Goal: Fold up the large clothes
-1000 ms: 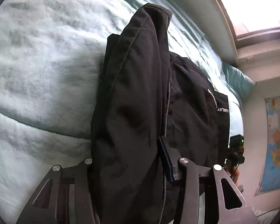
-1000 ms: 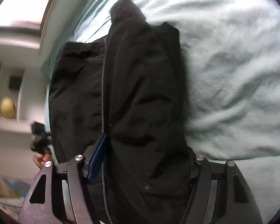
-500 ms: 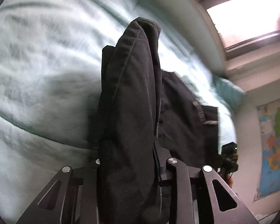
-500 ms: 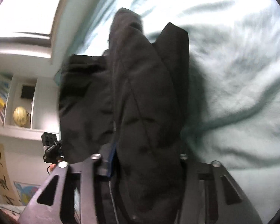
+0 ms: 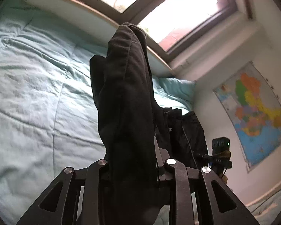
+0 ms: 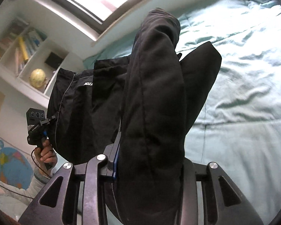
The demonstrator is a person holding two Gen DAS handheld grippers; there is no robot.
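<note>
Both your hand-held grippers, left (image 5: pixel 134 161) and right (image 6: pixel 148 161), have just clenched the black garment (image 5: pixel 125 97), hoisting it above the bed (image 5: pixel 37 93) for folding.

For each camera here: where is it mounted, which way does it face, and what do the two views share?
Left wrist: sits on the left gripper, looking along its fingers past the clamped black garment over the teal bed to a window and wall map; the right gripper shows.
Right wrist: sits on the right gripper, facing bed, shelves and globe; the left hand shows.
Shared: garment, bed, window.
</note>
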